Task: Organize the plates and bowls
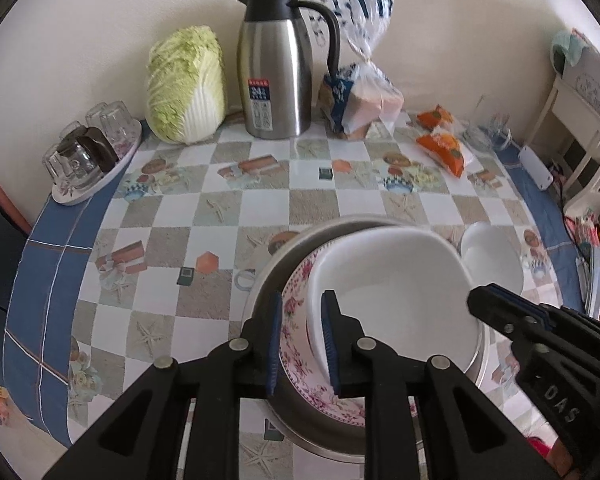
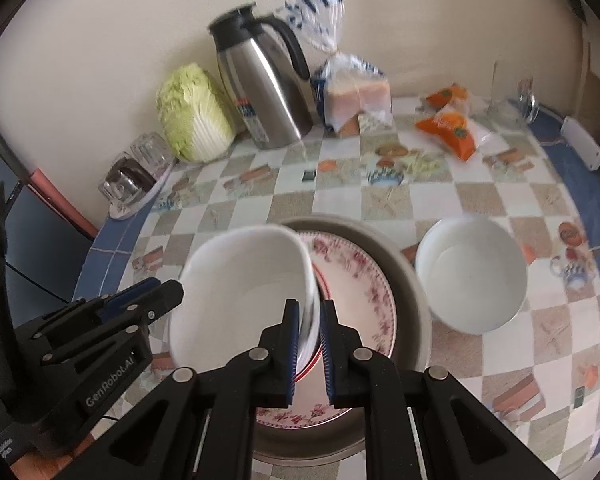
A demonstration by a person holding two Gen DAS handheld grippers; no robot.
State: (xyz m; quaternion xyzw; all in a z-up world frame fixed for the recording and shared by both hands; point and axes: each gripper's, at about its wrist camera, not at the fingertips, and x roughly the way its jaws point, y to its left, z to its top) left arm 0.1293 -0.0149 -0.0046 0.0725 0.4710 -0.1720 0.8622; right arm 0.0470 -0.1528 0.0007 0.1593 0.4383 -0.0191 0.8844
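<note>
A white bowl (image 1: 392, 292) (image 2: 240, 300) hangs tilted over a pink floral plate (image 1: 296, 336) (image 2: 352, 280), which lies in a round metal pan (image 1: 272, 280) (image 2: 408, 280). My right gripper (image 2: 309, 303) (image 1: 480, 300) is shut on the bowl's right rim. My left gripper (image 1: 303, 294) (image 2: 172, 292) stands slightly open around the bowl's left rim, with a gap showing between its left pad and the bowl wall. To the right of the pan, a second white bowl (image 1: 492, 260) (image 2: 472, 276) rests upright on the table.
Along the back wall stand a steel thermos jug (image 1: 276, 72), a cabbage (image 1: 184, 84) and a bagged loaf (image 1: 364, 100). Orange snack packs (image 1: 440, 148) lie at the back right. A tray of upturned glasses (image 1: 88, 156) sits at the left edge of the checked tablecloth (image 1: 204, 208).
</note>
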